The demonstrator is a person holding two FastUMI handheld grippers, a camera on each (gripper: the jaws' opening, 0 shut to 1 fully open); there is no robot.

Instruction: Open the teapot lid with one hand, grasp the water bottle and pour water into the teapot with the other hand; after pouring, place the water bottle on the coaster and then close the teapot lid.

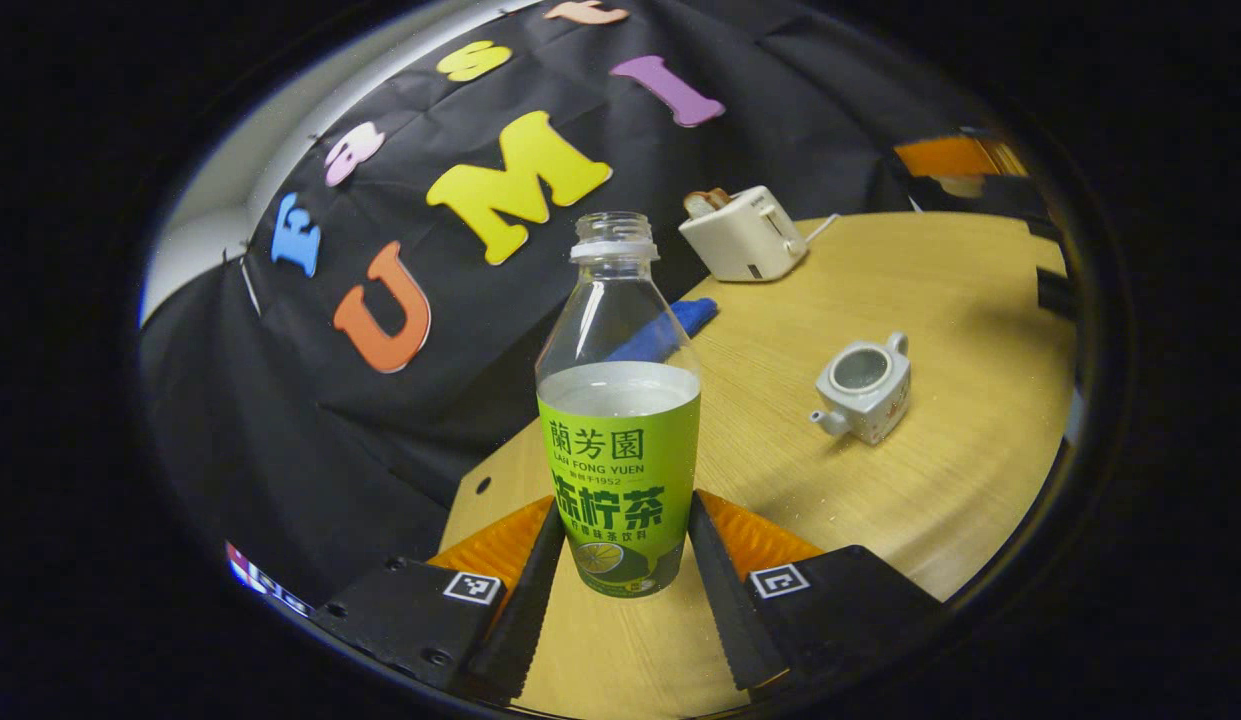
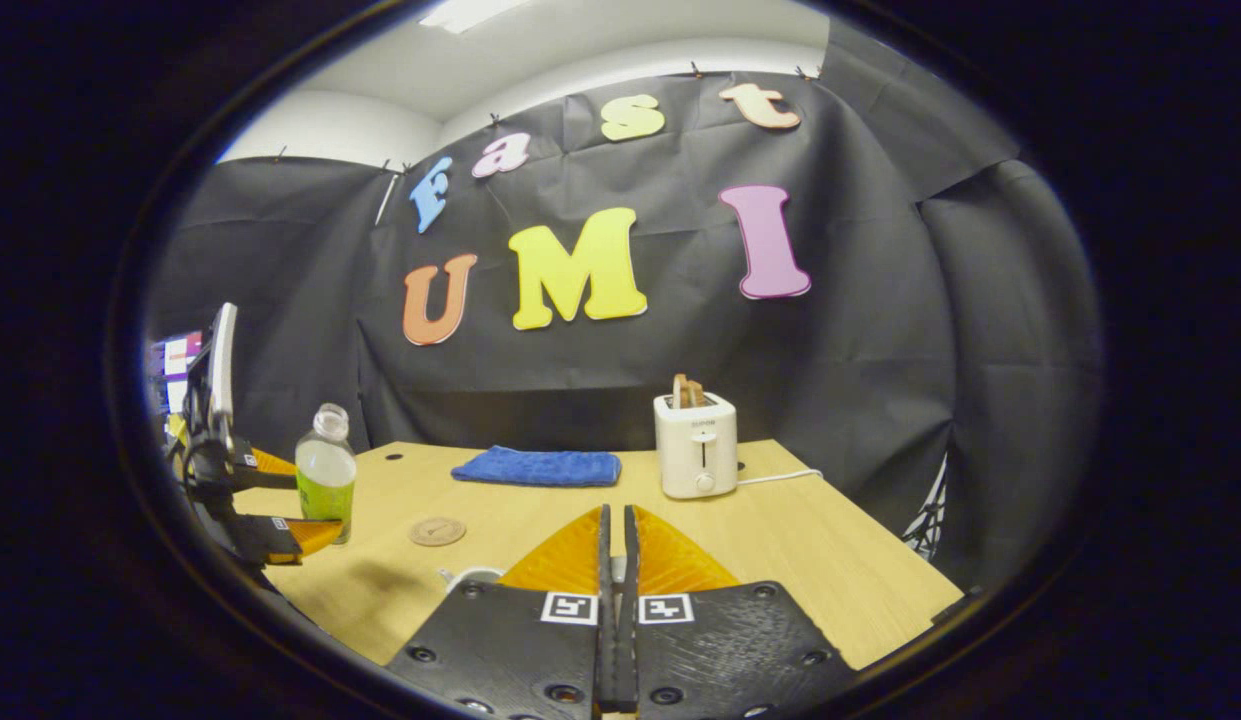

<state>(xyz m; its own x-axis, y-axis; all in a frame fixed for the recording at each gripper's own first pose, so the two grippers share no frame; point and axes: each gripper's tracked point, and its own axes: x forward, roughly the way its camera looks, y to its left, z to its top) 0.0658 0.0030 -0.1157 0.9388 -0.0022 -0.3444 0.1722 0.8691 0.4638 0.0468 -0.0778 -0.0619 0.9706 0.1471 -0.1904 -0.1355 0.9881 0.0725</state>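
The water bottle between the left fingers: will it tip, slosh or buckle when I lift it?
The water bottle is tall, narrow and roughly half full, so probably fairly light and tippy. It has no cap, so tilting could spill. Its thin clear wall may buckle under a hard squeeze by the left gripper.

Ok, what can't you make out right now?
1. Right gripper view: the teapot lid is off the teapot, but the near-shut fingers of the right tool hide whether they pinch it.
2. Left gripper view: it is unclear whether the left tool actually presses the water bottle.
3. Left gripper view: the blue cloth is partly behind the bottle.
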